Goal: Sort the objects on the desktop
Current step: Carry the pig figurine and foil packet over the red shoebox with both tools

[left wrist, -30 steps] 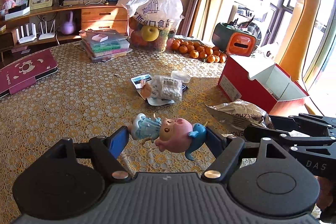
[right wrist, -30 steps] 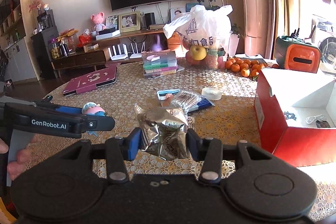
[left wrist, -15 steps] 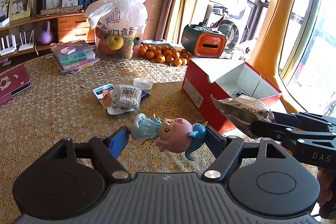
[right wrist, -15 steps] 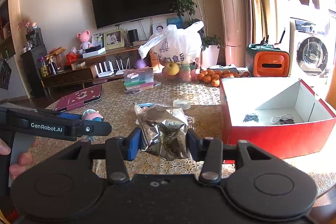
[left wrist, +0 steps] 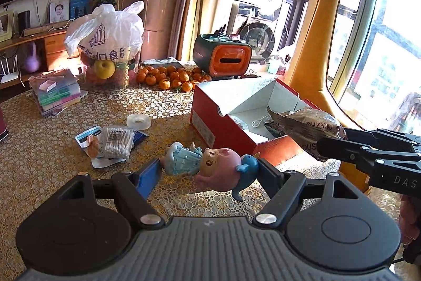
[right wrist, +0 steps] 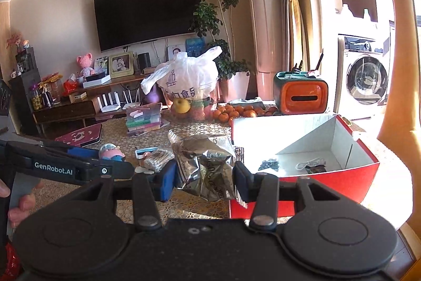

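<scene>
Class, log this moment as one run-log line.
left gripper: shut on pig figurine | right gripper: shut on foil bag | red box: open

"GenRobot.AI" on the left tool (right wrist: 110, 170); "100PCS" on the cotton-swab pack (left wrist: 117, 140).

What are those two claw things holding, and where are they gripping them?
The left gripper clamps a toy figurine lying sideways, end to end. The right gripper pinches a crumpled foil snack bag across its sides.
</scene>
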Demonstrator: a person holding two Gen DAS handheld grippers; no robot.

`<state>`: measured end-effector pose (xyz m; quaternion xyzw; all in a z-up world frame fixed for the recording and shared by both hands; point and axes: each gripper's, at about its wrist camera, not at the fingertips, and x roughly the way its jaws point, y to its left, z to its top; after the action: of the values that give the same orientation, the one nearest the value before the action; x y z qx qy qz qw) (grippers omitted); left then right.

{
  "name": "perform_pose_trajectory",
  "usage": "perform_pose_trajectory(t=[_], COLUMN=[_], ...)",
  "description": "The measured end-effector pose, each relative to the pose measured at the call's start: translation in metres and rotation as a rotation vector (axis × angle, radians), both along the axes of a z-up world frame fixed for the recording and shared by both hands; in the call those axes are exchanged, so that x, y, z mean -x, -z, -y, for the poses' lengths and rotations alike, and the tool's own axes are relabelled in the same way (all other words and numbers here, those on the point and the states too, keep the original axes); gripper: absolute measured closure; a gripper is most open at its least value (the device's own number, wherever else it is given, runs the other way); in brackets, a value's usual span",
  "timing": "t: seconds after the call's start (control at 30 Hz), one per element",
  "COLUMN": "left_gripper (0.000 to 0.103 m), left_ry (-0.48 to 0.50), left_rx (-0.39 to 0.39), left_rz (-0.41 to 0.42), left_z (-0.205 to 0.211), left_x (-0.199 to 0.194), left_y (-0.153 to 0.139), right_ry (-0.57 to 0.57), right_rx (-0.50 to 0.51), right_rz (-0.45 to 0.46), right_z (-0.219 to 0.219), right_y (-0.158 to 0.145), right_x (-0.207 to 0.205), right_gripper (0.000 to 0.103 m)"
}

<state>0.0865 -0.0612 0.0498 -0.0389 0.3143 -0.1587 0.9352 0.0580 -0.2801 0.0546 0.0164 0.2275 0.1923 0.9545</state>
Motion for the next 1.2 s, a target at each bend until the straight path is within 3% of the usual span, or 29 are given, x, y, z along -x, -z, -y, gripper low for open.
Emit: perform_pose_trajectory(t=[0.3,0.83,1.2], left_gripper=[0.024,0.024,0.024], left_ry=[0.064,0.180,0.222], left_rx=[-0.002,-0.032,-0.075], left_rz=[0.012,-0.005,-0.077], left_z=[0.036,0.105,0.135], left_x=[-0.023,-0.075,-0.119], left_y=[-0.007,-0.005,0.009], right_ry=[0.056,0.113,0.121], right_rx=[0.046,0.099,0.129], right_rz=[-0.005,-0.096,-0.133], right_z=[0.026,0.070,0.084], right_y=[-0.002,-0.007,-0.003], right_x=[-0.017,-0.072,-0.113], right_gripper=[0.057,0.057,0.057])
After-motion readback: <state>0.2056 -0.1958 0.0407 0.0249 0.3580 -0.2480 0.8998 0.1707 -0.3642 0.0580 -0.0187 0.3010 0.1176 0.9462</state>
